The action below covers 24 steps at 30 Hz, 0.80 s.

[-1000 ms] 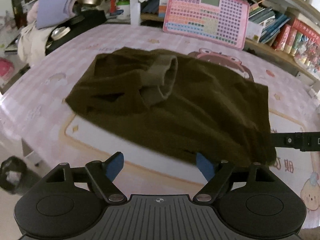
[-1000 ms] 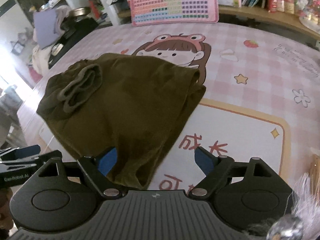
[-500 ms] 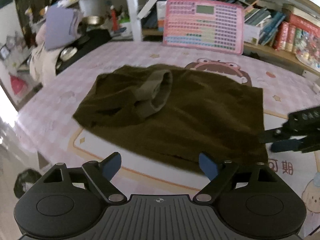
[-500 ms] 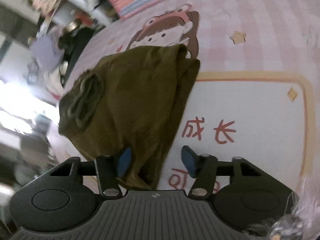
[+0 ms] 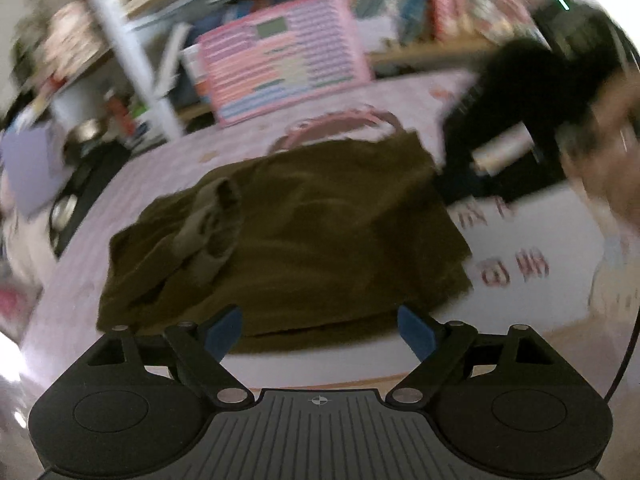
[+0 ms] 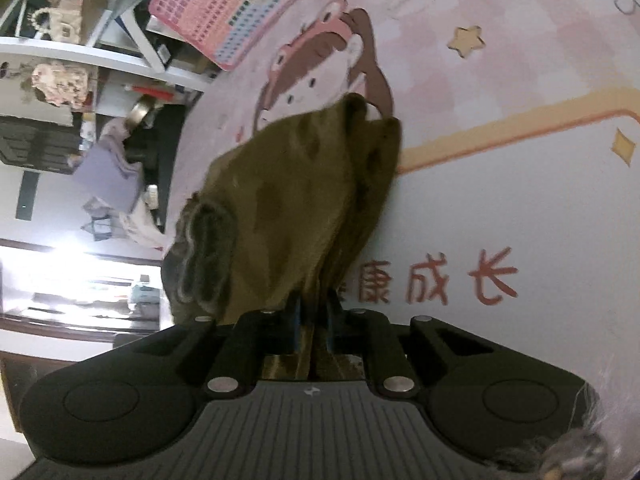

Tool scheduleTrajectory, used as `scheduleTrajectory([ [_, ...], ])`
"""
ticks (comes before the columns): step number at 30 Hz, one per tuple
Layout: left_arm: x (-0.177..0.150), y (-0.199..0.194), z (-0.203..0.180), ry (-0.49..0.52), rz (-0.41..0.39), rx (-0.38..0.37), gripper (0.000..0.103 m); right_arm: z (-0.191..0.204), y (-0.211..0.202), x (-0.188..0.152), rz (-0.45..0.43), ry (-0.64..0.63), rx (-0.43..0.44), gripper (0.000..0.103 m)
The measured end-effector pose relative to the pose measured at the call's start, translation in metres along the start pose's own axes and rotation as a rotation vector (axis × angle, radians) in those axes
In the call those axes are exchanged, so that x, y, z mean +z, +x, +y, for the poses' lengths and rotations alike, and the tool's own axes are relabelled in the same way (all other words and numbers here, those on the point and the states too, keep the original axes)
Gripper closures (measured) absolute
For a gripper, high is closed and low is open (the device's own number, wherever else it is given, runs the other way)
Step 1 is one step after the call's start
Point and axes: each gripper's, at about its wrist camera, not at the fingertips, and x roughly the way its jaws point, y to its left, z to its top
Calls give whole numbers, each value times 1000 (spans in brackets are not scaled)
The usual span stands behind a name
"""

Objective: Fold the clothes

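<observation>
An olive-brown garment (image 5: 312,232) lies partly folded on the pink cartoon mat (image 5: 520,240), its ribbed cuff (image 5: 216,232) turned up on the left. My left gripper (image 5: 320,332) is open just in front of the garment's near edge, nothing between its blue pads (image 5: 224,330). This view is motion-blurred. In the right wrist view, which is rolled sideways, my right gripper (image 6: 312,312) is shut on the garment's (image 6: 288,200) near edge, and cloth bunches up from the jaws. The right gripper (image 5: 500,140) and a hand (image 5: 608,168) appear as a blur at the right of the left wrist view.
A pink toy keyboard board (image 5: 280,64) leans against the bookshelf (image 5: 460,8) at the back of the mat. A white shelf post (image 5: 128,52), a metal bowl (image 5: 86,130) and a lavender cloth (image 5: 24,168) stand at the left. Printed red characters (image 6: 440,280) mark the mat.
My right gripper has closed on the garment's near edge and rolled sideways. My left gripper has swung toward the garment's front edge, still open; its view is now blurred.
</observation>
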Motion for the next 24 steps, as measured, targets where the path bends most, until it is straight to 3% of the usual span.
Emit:
scheduleTrajectory([
  [5,0,12,-28,183,-20,25,16,12,-1,7,6,-8,39,93],
  [17,3,48,-91,573,-116,223,16,20,4,15,17,-2,44,93],
  [18,3,48,-92,587,-129,239,23,20,4,15,16,-1,44,93],
  [19,3,48,-93,601,-141,255,44,19,4,15,14,1,45,93],
  [21,5,46,-91,610,-145,254,68,17,3,15,10,8,45,93],
  [23,7,39,-84,583,-172,225,81,12,2,15,-5,26,32,86],
  [24,8,35,-81,566,-182,216,88,10,1,16,-11,41,18,77],
])
